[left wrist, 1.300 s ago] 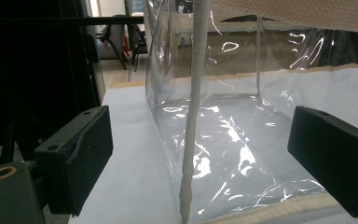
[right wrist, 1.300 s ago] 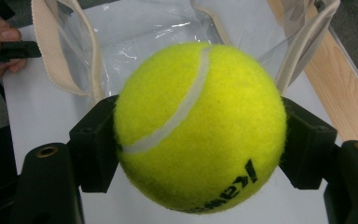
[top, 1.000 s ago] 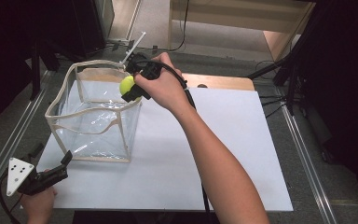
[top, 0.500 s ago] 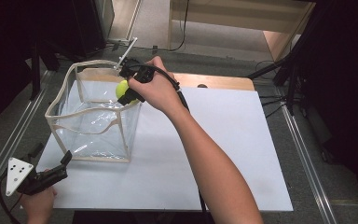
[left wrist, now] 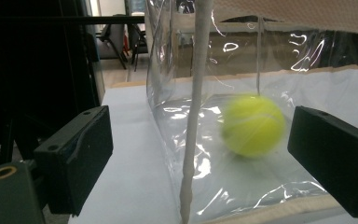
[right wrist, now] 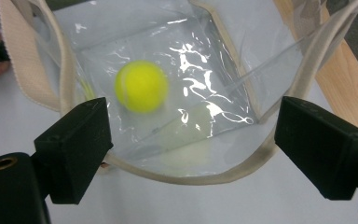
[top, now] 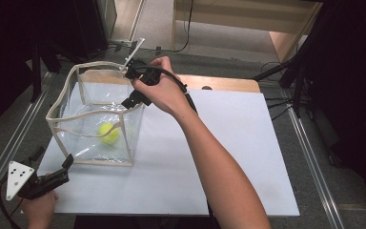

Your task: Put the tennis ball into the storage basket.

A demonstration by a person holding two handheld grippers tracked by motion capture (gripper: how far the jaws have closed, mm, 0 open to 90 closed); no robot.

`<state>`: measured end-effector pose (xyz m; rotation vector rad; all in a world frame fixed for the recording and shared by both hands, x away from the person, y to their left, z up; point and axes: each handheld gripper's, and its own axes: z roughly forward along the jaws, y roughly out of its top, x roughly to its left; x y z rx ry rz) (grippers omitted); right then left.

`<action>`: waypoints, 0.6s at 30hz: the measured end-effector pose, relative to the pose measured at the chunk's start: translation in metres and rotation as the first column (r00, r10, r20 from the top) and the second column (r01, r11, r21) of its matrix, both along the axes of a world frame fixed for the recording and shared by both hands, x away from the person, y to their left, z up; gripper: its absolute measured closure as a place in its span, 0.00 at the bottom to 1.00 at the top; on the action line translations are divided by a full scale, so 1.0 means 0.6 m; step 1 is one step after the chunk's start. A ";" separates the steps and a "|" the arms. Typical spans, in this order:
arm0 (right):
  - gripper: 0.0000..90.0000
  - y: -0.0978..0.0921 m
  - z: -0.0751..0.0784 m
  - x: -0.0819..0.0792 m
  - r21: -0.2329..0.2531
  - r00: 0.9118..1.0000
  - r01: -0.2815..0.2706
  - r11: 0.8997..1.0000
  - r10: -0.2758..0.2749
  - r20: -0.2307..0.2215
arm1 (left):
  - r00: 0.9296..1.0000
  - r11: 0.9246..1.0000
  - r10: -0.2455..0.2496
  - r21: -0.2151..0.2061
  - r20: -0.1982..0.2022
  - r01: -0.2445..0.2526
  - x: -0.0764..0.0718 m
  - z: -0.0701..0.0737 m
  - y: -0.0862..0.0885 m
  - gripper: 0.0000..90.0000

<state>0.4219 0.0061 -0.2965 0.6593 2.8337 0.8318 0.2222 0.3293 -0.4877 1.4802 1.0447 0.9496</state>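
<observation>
Right tool (top: 132, 98), jaws spread and empty, hangs above the clear bag (top: 62, 125) containing the tennis ball (top: 108, 133); left tool (top: 57, 171) spread near the bag's near-left corner.

Tennis ball (left wrist: 253, 125) motion-blurred, perhaps airborne, right jaws cropped

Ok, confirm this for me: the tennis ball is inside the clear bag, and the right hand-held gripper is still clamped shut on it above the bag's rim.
Not quite. The tennis ball is inside the clear bag, but the right hand-held gripper no longer holds it: the right gripper view shows its jaws spread wide above the rim, with the ball lying loose below.
</observation>
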 end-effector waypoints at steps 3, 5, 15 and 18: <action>0.09 -0.007 0.002 -0.009 0.000 0.999 0.024 1.000 -0.024 0.023 | 1.000 1.000 0.002 0.002 0.001 -0.002 0.000 0.000 0.000 0.08; 0.02 -0.012 0.003 -0.014 0.007 0.999 0.032 0.999 -0.032 0.041 | 1.000 1.000 0.004 0.004 0.003 -0.004 0.000 0.000 -0.001 0.08; 0.00 -0.045 -0.001 -0.033 0.037 0.996 0.060 0.998 -0.062 0.063 | 1.000 1.000 0.006 0.015 0.000 -0.006 0.000 -0.001 -0.003 0.08; 0.00 -0.060 -0.006 -0.038 0.047 0.996 0.062 0.997 -0.065 0.066 | 1.000 1.000 0.003 0.018 0.003 -0.003 0.000 -0.001 -0.003 0.08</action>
